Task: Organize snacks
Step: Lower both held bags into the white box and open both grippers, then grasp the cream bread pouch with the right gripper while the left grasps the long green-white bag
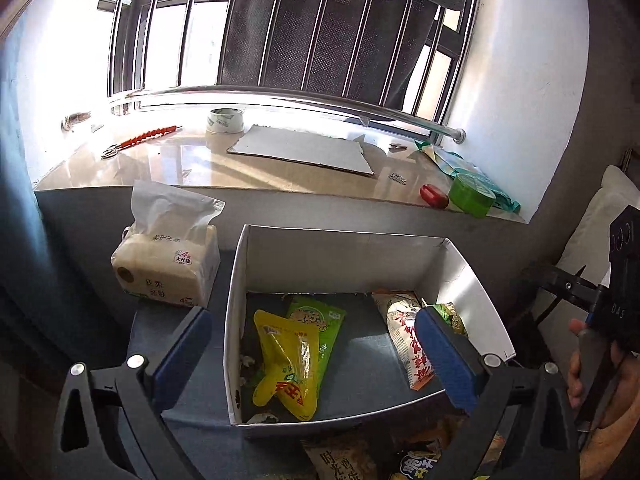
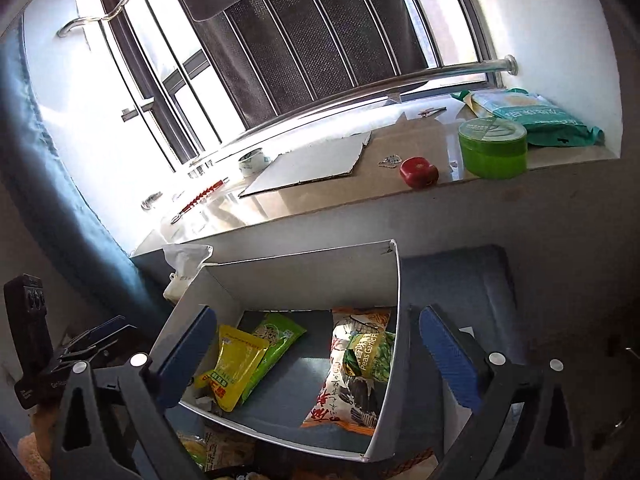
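A white open-topped box [image 1: 340,248] stands on a dark blue surface below a windowsill. Inside it lie a yellow packet [image 1: 286,364], a green packet [image 1: 320,320], a long white-and-orange packet [image 1: 404,340] and a green pea packet [image 1: 452,316]. My left gripper [image 1: 312,320] hovers over the box's near left part, open and empty. The right gripper [image 2: 316,316] hovers over the box [image 2: 304,284] too, open and empty, above the white-and-orange packet [image 2: 348,392] and the pea packet [image 2: 368,354]. More snack packets [image 1: 340,460] lie in front of the box.
A tissue pack [image 1: 164,264] stands left of the box. The windowsill holds a tape roll [image 1: 224,120], a cardboard sheet [image 1: 304,150], a red case [image 1: 434,196], a green tin [image 1: 474,194] and a teal bag [image 2: 536,116]. A blue curtain [image 2: 48,184] hangs at the left.
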`<state>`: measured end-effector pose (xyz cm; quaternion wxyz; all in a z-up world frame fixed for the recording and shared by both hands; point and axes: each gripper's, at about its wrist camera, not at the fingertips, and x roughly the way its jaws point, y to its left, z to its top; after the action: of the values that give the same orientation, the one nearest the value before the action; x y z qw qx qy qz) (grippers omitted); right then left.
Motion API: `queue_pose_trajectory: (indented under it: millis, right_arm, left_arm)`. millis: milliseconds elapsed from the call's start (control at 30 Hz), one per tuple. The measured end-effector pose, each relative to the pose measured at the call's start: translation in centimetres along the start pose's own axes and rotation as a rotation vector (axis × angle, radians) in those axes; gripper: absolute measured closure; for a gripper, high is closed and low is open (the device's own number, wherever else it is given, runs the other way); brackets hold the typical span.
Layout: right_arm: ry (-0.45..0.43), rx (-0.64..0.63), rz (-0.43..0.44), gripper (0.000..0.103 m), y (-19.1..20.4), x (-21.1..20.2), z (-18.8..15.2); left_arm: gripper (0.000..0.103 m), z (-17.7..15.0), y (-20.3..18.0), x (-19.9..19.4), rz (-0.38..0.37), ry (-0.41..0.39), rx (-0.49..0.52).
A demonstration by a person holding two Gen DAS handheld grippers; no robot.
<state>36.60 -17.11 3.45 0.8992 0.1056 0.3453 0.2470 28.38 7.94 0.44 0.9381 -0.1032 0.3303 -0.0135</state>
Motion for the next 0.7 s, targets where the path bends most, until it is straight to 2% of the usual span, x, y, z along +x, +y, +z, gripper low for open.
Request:
queue_pose_trajectory:
  millis: [167, 367, 567, 700]
  right_arm:
    - [0.008, -0.054, 0.016, 0.000, 1.3, -2.0, -1.7]
    - [-0.028, -0.107, 0.046, 0.000, 2.1, -6.6, -6.1]
    - [-0.070, -0.124, 0.021, 0.000, 1.6, -11.0, -11.8]
    - [-0.087, -0.095, -0.024, 0.000, 0.4, -13.2, -16.4]
  left_arm:
    - [0.000, -1.4, -1.2, -3.9, -0.007, -0.067, 0.058]
    - [0.000, -5.8, -2.4, -9.7, -0.041, -0.135, 0.109]
    - [0.000, -11.9, -2.8, -13.8, -0.078, -0.154, 0.065]
    - [0.000, -15.6, -2.7, -15.2, -0.088, -0.138, 0.018]
